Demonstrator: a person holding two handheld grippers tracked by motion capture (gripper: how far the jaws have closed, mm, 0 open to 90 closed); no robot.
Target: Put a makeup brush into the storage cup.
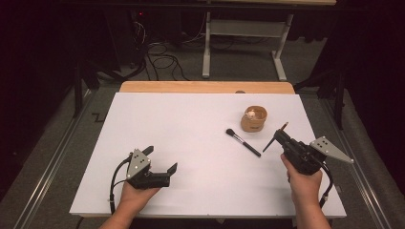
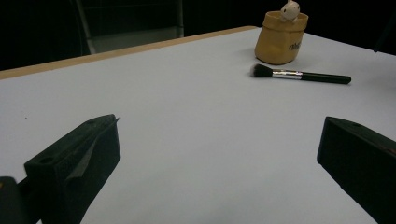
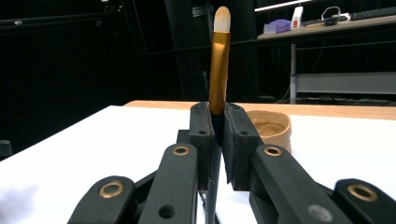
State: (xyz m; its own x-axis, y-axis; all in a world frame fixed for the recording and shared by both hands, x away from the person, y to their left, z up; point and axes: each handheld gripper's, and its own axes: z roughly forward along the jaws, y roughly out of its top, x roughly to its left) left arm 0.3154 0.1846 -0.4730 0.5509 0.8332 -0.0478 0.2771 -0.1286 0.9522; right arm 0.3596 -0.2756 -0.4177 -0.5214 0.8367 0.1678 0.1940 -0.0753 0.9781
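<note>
A tan holder (image 1: 253,119) with a small white figure in it stands at the right of the white board; I see the holder (image 2: 281,37) and the holder (image 3: 271,129) from both grippers. A black-handled powder brush (image 1: 243,142) lies flat beside it, also seen as the brush (image 2: 299,74). My right gripper (image 1: 280,135) is shut on a thin gold-ferruled brush (image 1: 275,136), whose pale tip points up in the right gripper view (image 3: 219,60). My left gripper (image 1: 161,160) rests open at the front left, nothing between its jaws.
The white board (image 1: 191,129) lies on a wooden table (image 1: 205,87). Behind it stand a grey table frame (image 1: 246,43) and loose cables (image 1: 162,59) on the floor. Metal rails (image 1: 52,157) run along both sides.
</note>
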